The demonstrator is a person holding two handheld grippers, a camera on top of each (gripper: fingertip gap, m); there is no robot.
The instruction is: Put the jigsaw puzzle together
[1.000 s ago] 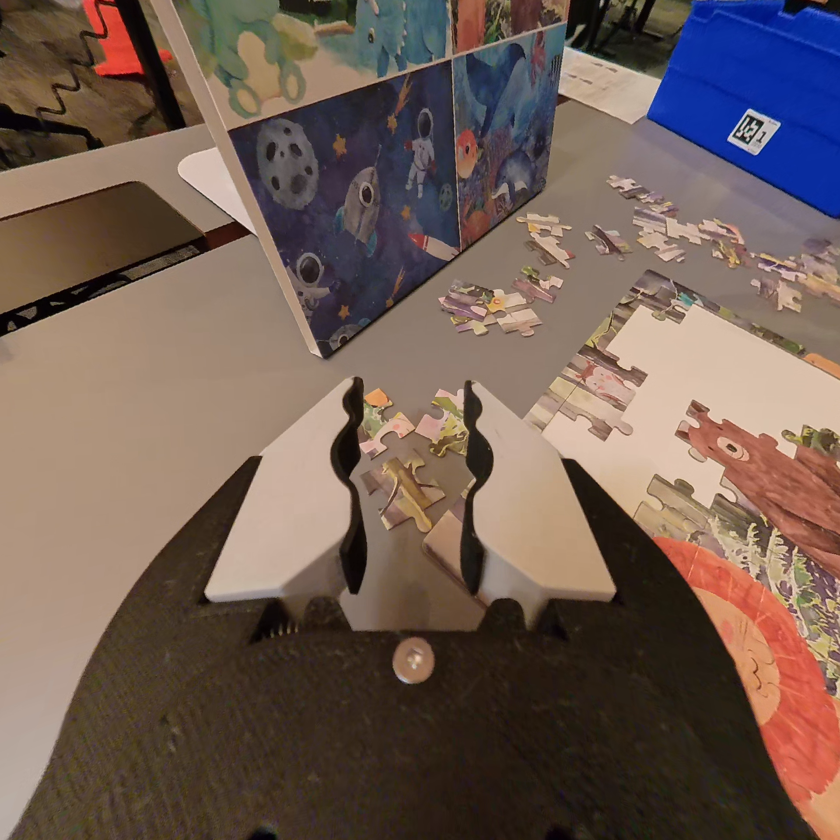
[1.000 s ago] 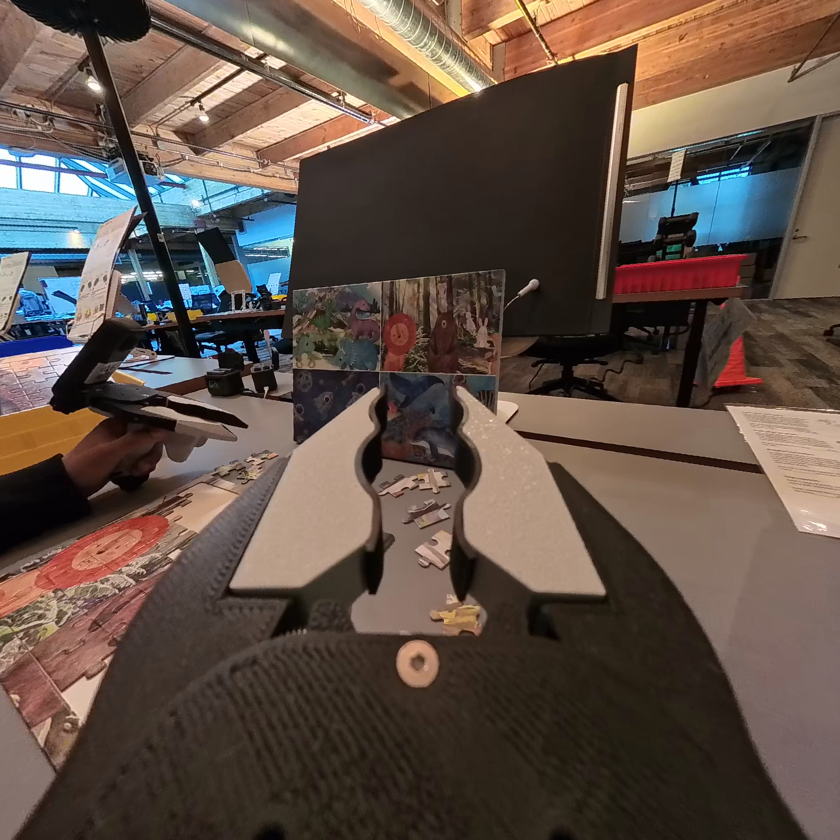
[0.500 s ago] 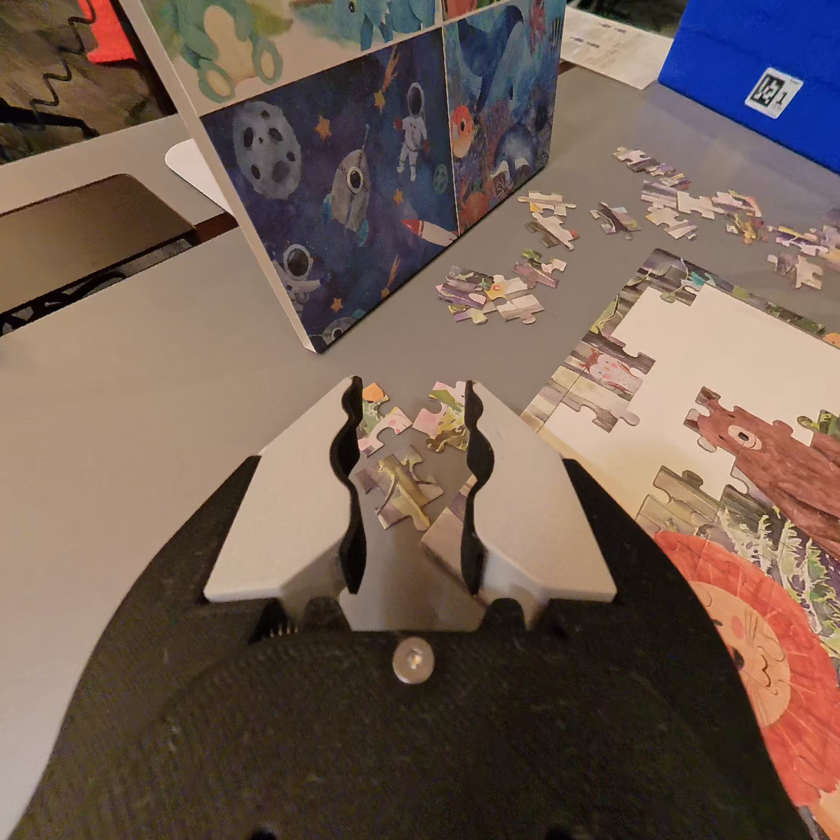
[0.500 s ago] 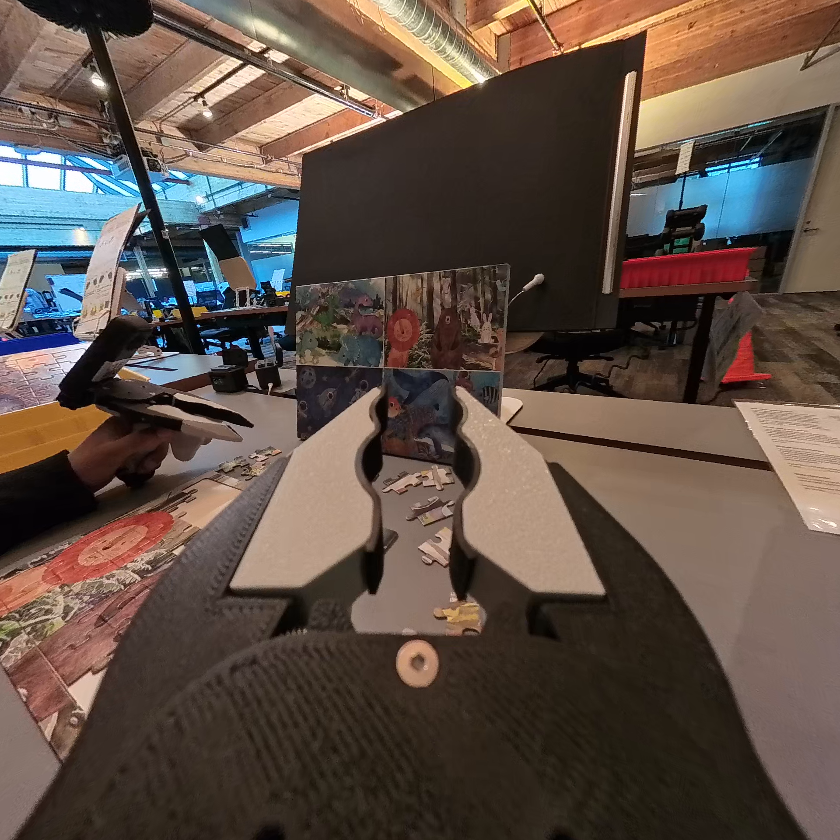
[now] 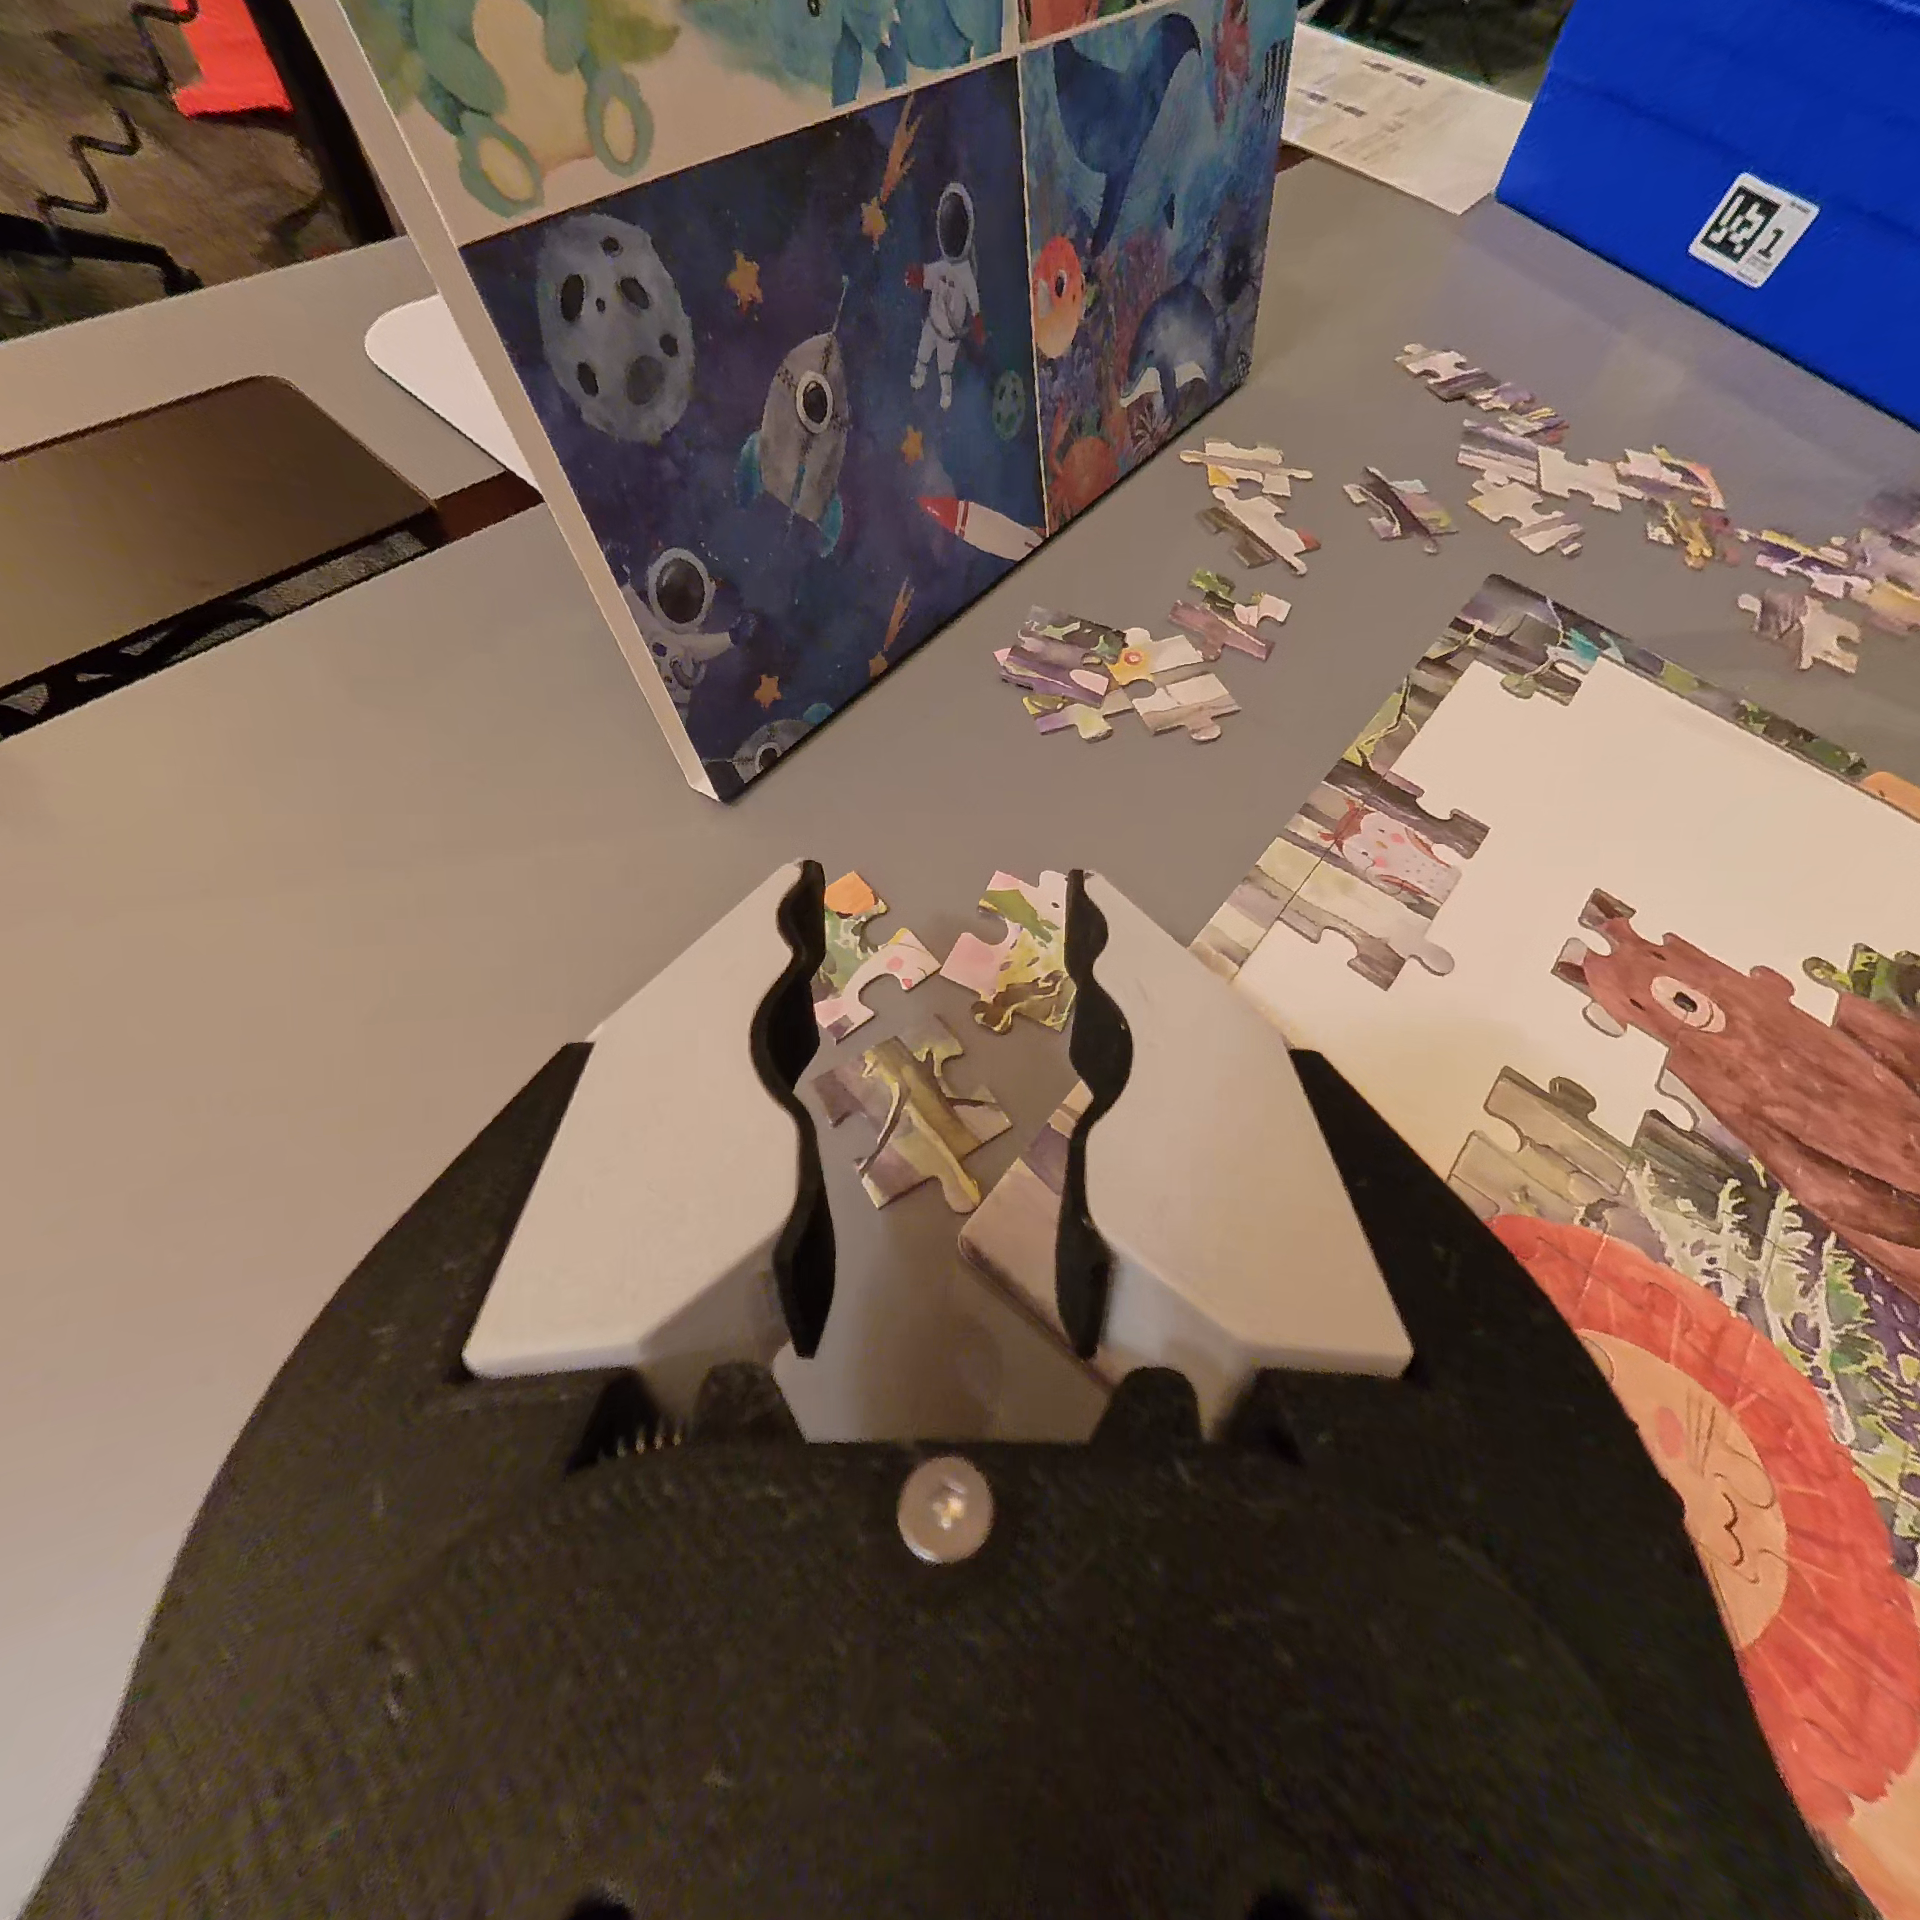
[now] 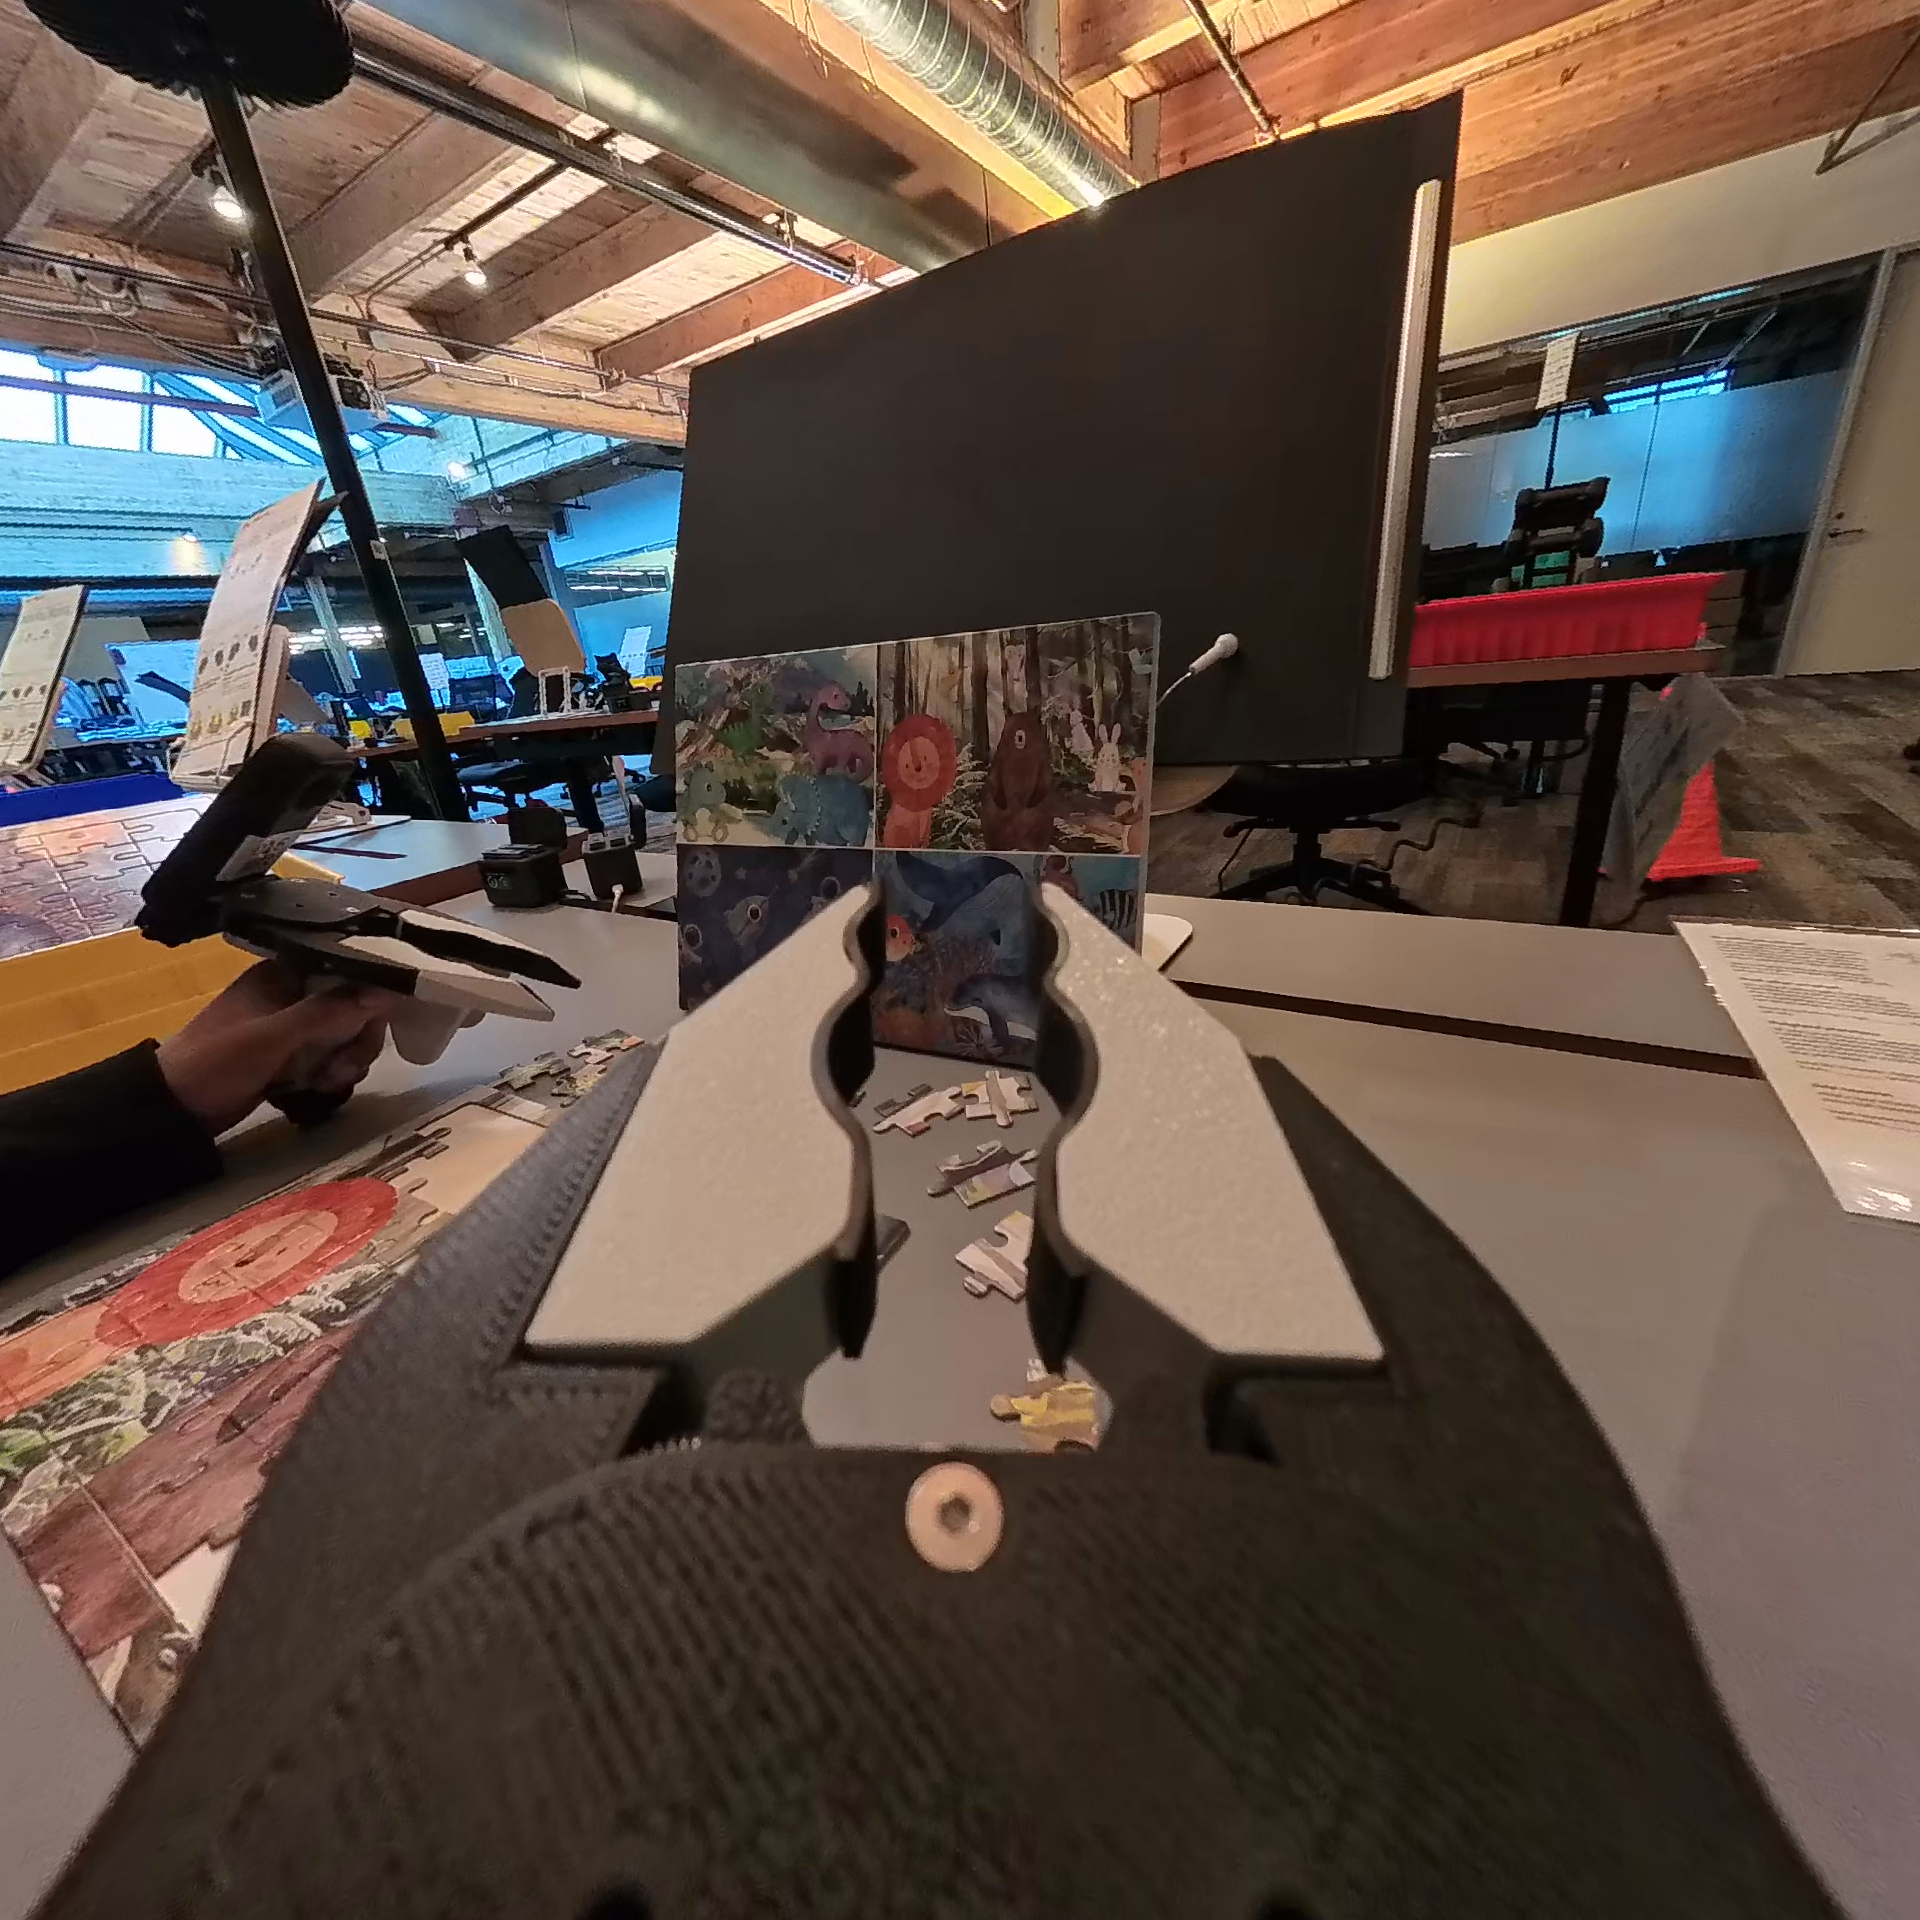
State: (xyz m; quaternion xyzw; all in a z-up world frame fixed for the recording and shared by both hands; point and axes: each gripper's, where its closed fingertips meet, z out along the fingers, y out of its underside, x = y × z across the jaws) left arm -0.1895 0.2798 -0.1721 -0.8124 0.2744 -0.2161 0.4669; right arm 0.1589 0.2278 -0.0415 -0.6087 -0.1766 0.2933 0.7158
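The loose piece, olive and grey with a yellow streak, lies flat on the grey desk, and the left gripper hovers right over it, fingers apart with the piece framed in the gap between them. Nothing is gripped. Two more pieces sit just beyond the tips, a pink-and-green one and a pink-and-olive one, close enough to get nudged.

To the right lies the half-built puzzle: lion and bear filled in, a border run along the far edge, a wide white gap in the middle. More loose pieces are scattered near the upright picture board.

My read is that this is a pick, and a thin flat piece is awkward. Better to come down with one fingertip at each edge and close gently so the card doesn't buckle or skid; tilting to catch an edge, or sliding the piece to lift one side, would help. Keep clear of the two neighbours.

The right gripper is held above the desk, fingers parted and empty, more pieces showing through the gap. From there the left gripper shows off to the side in the person's hand.
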